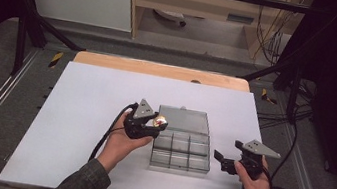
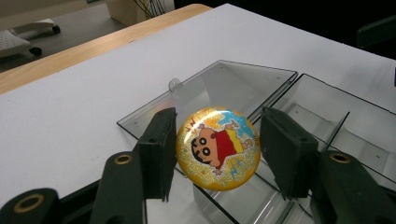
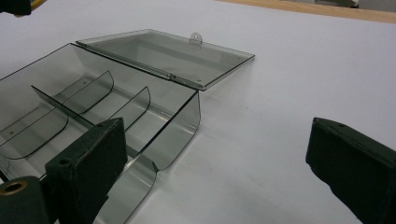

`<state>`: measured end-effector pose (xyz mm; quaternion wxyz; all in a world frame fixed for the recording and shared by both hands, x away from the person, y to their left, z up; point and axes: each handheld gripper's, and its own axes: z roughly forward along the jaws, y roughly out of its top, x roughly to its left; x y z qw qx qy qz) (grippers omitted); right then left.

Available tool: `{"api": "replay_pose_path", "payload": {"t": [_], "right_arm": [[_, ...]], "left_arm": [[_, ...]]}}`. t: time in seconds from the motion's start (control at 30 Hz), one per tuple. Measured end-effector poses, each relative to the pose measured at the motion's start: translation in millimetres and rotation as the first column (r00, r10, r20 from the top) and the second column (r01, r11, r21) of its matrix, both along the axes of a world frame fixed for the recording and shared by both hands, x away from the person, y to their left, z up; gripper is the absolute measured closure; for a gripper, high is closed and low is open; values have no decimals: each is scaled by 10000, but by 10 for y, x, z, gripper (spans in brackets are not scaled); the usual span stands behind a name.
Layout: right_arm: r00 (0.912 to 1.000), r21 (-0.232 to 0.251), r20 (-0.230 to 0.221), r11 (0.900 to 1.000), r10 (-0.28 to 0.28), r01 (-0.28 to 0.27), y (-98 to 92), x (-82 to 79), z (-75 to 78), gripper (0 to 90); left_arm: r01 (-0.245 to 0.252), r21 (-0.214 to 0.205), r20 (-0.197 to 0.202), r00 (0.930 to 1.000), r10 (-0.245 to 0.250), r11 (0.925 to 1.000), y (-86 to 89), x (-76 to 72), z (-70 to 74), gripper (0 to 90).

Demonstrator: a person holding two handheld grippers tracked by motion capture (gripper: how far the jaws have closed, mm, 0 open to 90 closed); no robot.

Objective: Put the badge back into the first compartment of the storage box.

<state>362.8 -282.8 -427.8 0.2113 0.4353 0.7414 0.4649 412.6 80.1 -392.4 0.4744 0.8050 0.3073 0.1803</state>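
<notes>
A round yellow glittery disc with a cartoon figure hangs in the air, with my left gripper shut on it, one black jaw against each side. In the high view the disc and the left gripper hover over the far-left corner of a clear smoky plastic box. The box has several compartments, and its lid lies open flat behind it. My right gripper stands open just right of the box, nothing between its jaws; its own view shows the box's near wall and the lid.
The box sits on a white sheet that covers a wooden table. Black frame posts and cables stand around the table's sides. A cable trails from each gripper toward the front edge.
</notes>
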Motion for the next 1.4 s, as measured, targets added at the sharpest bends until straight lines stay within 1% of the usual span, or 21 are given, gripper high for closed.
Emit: {"api": "replay_pose_path", "payload": {"t": [0.17, 0.3, 0.57, 0.7, 0.73, 0.77, 0.8, 0.83, 0.93, 1.03, 1.2, 1.4], "right_arm": [[10000, -113, 57, 9999, -62, 63, -5, -2, -1, 59], [9999, -71, 57, 9999, -96, 96, -14, -1, 1, 59], [9999, -63, 39, 9999, -136, 136, -18, -1, 0, 60], [10000, -103, 29, 9999, -78, 78, -5, 1, -2, 61], [10000, -142, 42, 9999, -53, 54, -2, 2, -3, 64], [10000, -164, 34, 9999, -42, 43, 3, 0, -6, 67], [10000, -221, 37, 9997, -42, 43, 8, 0, -8, 67], [10000, -234, 14, 9997, -29, 30, 12, -1, -9, 67], [10000, -251, 18, 9997, -23, 23, 14, 0, -9, 67], [10000, -247, 0, 9997, -46, 46, 11, 3, -9, 67], [10000, -224, -9, 9997, -13, 12, 11, 1, -9, 67], [10000, -232, -29, 9997, 10, -10, 16, -2, -9, 67]], "left_arm": [[271, 272, -54, 9996, -270, 9993, -81, -41, -54, 470], [306, 164, -112, 9995, -304, 9994, -113, -51, -72, 470], [427, 309, -168, 9990, -422, 9986, -133, -68, -86, 470], [461, 156, -283, 9986, -456, 9988, -152, -87, -114, 470], [469, 182, -295, 9985, -463, 9987, -159, -96, -119, 470], [457, 328, -220, 9987, -450, 9984, -172, -113, -123, 470], [485, 547, -61, 9988, -482, 9973, -189, -136, -123, 470], [531, 646, 33, 9986, -534, 9965, -204, -157, -123, 470], [601, 564, 41, 9982, -605, 9966, -231, -185, -119, 470], [573, 526, -54, 9984, -571, 9970, -238, -174, -127, 470], [491, 698, -144, 9987, -482, 9964, -247, -149, -169, 470], [539, 1041, -185, 9985, -523, 9931, -284, -166, -225, 470]]}}
